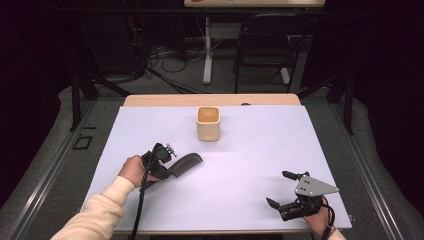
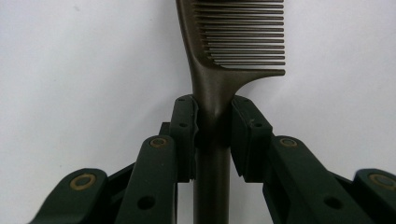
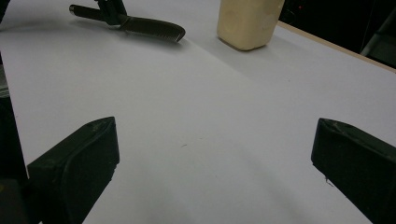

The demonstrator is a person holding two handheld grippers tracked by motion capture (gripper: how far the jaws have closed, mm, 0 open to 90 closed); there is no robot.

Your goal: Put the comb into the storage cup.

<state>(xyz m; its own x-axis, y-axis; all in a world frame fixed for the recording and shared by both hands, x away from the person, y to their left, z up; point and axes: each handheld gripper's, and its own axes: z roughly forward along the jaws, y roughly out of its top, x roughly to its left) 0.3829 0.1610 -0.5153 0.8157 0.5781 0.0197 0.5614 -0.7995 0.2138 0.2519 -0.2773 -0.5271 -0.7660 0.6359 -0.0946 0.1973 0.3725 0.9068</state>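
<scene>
L gripper (image 2: 212, 121) clamped on comb (image 2: 224, 60) at handle neck, just below teeth; pads tight either side per left gripper view. Comb low over white table sheet (image 1: 240, 165), left-centre, teeth end aimed toward tan cup (image 1: 208, 123); lifted or resting, cannot tell. Cup upright near far edge, well apart from comb. R gripper (image 1: 286, 190) spread wide, nothing in it, near front right corner, well clear.

Likely job: comb into cup. Risks, judged from here:
- Grip narrow, on smooth tapered neck w/ long handle behind jaws: could pivot or slide if tilted fast, esp. when tipped vertical for cup.
- Cup light-looking, small mouth: a knock from comb tip on rim could tip or shove it toward far edge.
- Comb longer than cup looks deep: if dropped in off-centre, top-heavy lean could topple cup.
- R gripper too far off to steady cup quickly.
</scene>
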